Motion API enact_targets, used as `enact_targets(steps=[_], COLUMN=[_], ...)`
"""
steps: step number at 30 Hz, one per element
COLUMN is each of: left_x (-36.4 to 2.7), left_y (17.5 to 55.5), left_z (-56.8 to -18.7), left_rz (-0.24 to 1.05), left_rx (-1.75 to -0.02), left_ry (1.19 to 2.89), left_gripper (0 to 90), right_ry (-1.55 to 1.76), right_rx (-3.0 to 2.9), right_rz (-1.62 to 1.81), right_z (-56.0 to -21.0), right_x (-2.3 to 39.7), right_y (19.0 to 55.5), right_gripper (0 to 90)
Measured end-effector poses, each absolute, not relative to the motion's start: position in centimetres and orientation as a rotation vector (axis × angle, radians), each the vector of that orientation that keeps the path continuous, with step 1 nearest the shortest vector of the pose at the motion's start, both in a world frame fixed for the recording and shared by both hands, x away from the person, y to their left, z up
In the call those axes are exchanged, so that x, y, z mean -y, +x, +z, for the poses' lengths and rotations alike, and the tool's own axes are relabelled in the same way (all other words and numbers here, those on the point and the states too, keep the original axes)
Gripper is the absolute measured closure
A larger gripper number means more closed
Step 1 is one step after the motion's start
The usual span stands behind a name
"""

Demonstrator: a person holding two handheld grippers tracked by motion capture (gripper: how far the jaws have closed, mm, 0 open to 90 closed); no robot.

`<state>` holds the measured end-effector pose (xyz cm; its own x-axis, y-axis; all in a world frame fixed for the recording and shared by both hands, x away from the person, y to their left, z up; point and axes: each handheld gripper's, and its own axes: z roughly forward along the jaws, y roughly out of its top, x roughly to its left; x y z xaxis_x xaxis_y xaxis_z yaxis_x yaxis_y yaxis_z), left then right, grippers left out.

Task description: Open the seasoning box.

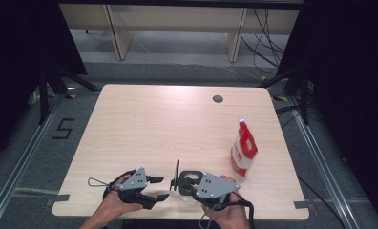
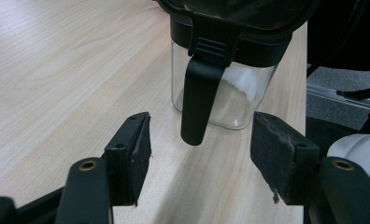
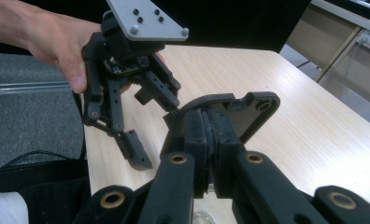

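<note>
High view is showing both grippers working at the near edge of the pale wooden surface (image 1: 149, 124). Between them a clear glass jar (image 2: 220, 100) with a black lid (image 2: 234, 23) is standing on the surface, holding some white powder at its bottom; in the high view the jar is mostly hidden under the right gripper, so its outline there is hard to make out.

The left gripper (image 1: 159, 188) is lying to the left of the jar with its fingers (image 2: 129, 156) spread apart and pinching nothing. In the left gripper view they are pointing at the jar, and a black lever (image 2: 197, 100) hanging down from the lid's rim is sitting between and just beyond them, apart from both.

The right gripper (image 3: 210, 133) is reaching over the jar with its fingers pressed together on a thin black flap (image 3: 248, 109) of the lid, which is standing raised.

Farther right, well apart from the hands, a red and white pouch (image 1: 243, 149) is standing upright on the surface.
</note>
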<state>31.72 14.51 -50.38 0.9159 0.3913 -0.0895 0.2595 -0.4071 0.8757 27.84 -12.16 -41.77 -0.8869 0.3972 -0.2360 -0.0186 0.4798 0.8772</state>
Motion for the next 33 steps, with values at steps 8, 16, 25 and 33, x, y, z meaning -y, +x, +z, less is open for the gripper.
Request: enact_targets(steps=[8, 16, 25, 33], left_x=[-14.54, -14.45, -14.63, -14.68], left_y=[31.69, 31.56, 31.79, 31.64], left_z=[-50.32, -50.38, -50.3, -50.22], left_rz=[0.167, 0.16, 0.172, 0.168], left_rx=[-0.466, -0.465, -0.459, -0.462], left_ry=[2.01, 2.018, 2.015, 2.015], left_gripper=[38.1, 38.3, 38.0, 37.8], right_ry=[0.297, 0.296, 0.279, 0.308], right_rx=[-2.325, -2.327, -2.319, -2.313], right_rz=[1.367, 1.359, 1.357, 1.373], right_z=[-41.69, -41.66, -41.5, -41.42], right_x=[11.47, 11.36, 11.17, 11.68], right_y=[27.73, 27.69, 27.65, 27.68], right_gripper=[87.9, 87.9, 87.7, 85.6])
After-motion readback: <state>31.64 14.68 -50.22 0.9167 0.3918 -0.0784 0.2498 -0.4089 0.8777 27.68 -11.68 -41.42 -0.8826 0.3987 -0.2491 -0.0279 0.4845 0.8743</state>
